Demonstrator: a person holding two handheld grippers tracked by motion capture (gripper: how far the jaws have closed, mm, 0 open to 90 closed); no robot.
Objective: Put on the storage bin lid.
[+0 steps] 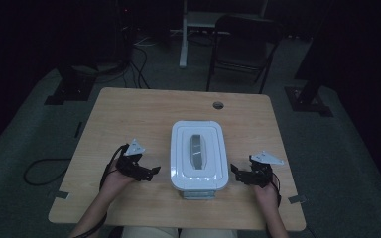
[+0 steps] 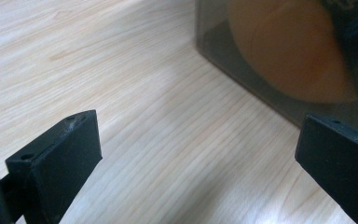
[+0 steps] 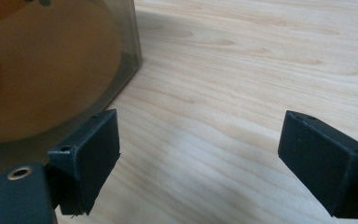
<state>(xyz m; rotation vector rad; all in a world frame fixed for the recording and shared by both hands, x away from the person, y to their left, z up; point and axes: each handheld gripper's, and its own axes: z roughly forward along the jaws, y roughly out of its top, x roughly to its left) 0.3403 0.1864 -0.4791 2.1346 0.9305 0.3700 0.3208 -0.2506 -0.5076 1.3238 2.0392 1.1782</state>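
Fingers (image 2: 63, 154) of both grippers, blocky matte black, spread apart, flanking rectangular white-lidded translucent box (image 1: 198, 154) on pale woodgrain desk (image 1: 129, 114).

white-lidded box (image 1: 199, 154) with smoky walls, seemingly orange contents (image 2: 289, 46); light woodgrain table (image 1: 129, 119).

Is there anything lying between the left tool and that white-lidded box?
Nothing: in the high view, only bare table separates the left tool from the box. The left gripper view shows plain wood up to its wall.
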